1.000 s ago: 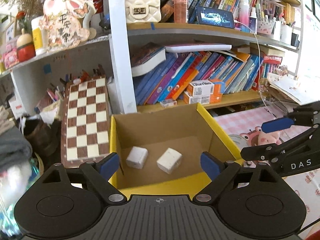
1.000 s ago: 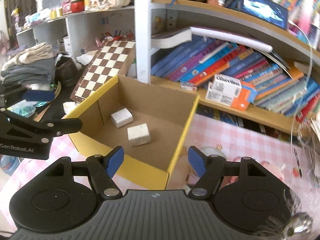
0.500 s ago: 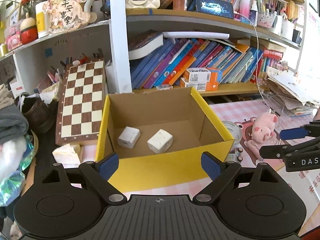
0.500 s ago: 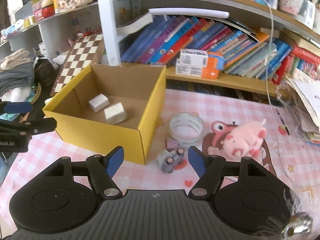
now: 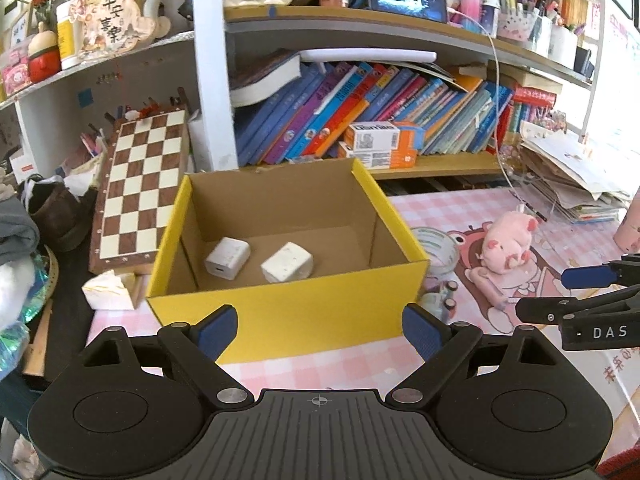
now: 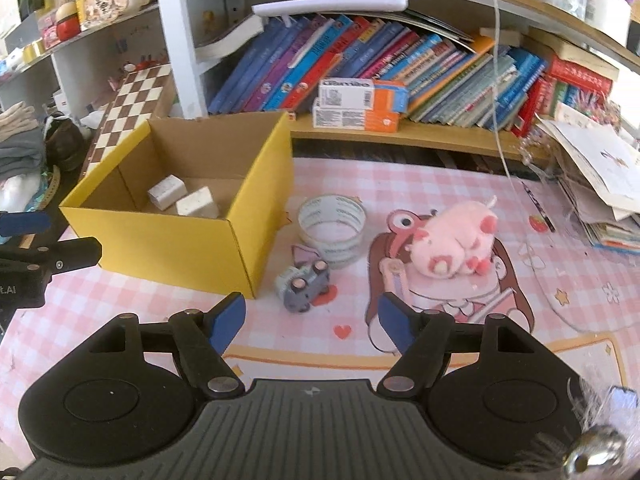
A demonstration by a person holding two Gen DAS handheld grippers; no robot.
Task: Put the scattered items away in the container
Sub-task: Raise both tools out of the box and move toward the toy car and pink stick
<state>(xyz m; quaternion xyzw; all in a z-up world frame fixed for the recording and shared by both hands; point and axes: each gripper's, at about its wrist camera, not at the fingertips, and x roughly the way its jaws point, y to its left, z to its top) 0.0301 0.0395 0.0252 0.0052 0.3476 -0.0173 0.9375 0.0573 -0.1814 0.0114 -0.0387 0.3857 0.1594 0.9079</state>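
A yellow cardboard box (image 5: 304,312) (image 6: 160,240) stands on the pink checked table with two white blocks inside, one (image 5: 227,257) on the left and one (image 5: 286,268) on the right. Right of the box lie a roll of clear tape (image 6: 332,226), a small grey toy car (image 6: 303,286) and a pink plush pig (image 6: 456,240) (image 5: 508,244). My left gripper (image 5: 320,330) is open and empty in front of the box. My right gripper (image 6: 312,318) is open and empty, just in front of the toy car.
A bookshelf full of books (image 6: 360,52) runs behind the table. A chessboard (image 5: 140,184) leans left of the box, with clothes and clutter (image 5: 16,232) beside it. A stack of papers (image 6: 600,184) sits at the right. A crumpled tissue (image 5: 108,292) lies left of the box.
Both grippers have pulled back and away from the box. The right gripper has swung right, bringing the tape, toy car and plush pig into view. Both stay open.
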